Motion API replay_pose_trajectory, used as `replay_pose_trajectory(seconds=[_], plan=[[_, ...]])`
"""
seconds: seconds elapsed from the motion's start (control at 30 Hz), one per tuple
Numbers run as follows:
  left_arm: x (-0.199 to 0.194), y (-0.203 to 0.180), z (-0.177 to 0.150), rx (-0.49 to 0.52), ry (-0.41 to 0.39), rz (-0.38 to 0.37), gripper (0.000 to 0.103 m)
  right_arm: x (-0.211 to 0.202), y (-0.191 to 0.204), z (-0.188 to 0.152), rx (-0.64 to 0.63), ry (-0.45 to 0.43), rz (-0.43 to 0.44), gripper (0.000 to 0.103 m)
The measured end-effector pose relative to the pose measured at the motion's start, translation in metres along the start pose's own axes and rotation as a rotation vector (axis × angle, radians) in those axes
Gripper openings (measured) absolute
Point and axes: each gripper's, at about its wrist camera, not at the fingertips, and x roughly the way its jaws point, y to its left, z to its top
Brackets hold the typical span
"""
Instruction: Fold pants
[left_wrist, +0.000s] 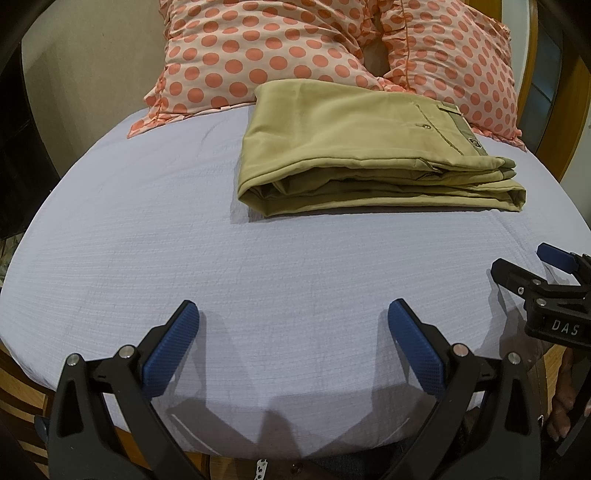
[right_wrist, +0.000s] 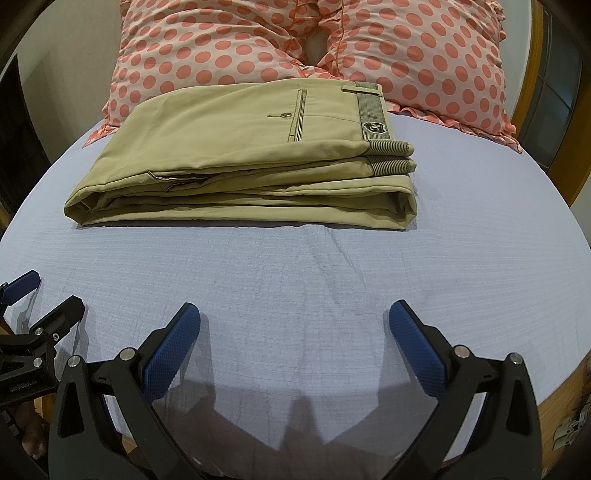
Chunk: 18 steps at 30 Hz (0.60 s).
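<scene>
Khaki pants (left_wrist: 354, 147) lie folded into a thick stacked rectangle on the pale blue sheet (left_wrist: 184, 258), back pocket and striped waistband on top. They also show in the right wrist view (right_wrist: 240, 155). My left gripper (left_wrist: 293, 314) is open and empty, well short of the pants, near the bed's front edge. My right gripper (right_wrist: 295, 314) is open and empty too, the same distance back. Each gripper shows at the edge of the other's view: the right gripper (left_wrist: 543, 269) and the left gripper (right_wrist: 44, 291).
Two pink polka-dot pillows (left_wrist: 258, 48) (right_wrist: 417, 55) lean behind the pants at the head of the bed. A wooden bed frame (right_wrist: 561, 398) shows under the sheet's front edge. A wooden-framed window or door (right_wrist: 546, 96) stands at the right.
</scene>
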Motion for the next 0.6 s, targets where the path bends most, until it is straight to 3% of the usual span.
replay_pose_trajectory(seconds=[0.6], plan=[[0.0008,-0.0001,0.0019,-0.001,-0.007,0.001,0.101,-0.0002,-0.0003,-0.0002,-0.001,-0.002,0.001,0.102]])
